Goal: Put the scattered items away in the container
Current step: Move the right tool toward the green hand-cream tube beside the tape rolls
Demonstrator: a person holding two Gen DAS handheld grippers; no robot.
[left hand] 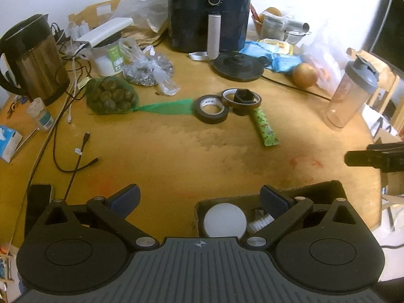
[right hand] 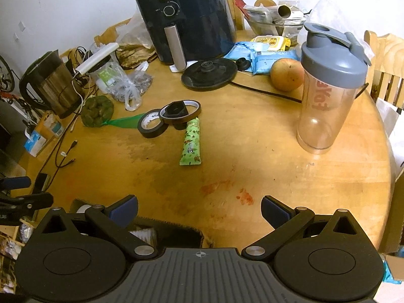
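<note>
Since both your left gripper [left hand: 199, 199] and your right gripper [right hand: 199, 208] stand wide open with nothing between the pads, you are free to pick either for the green tube [right hand: 191, 143], which lies flat on the table [right hand: 265, 166], its cap end just beside the black tape roll [right hand: 151, 125] and well apart from the container [left hand: 315, 189] at the near edge. Expect it to be light, soft and slightly slick, so pinch across its narrow middle rather than the flat crimped tail.
</note>
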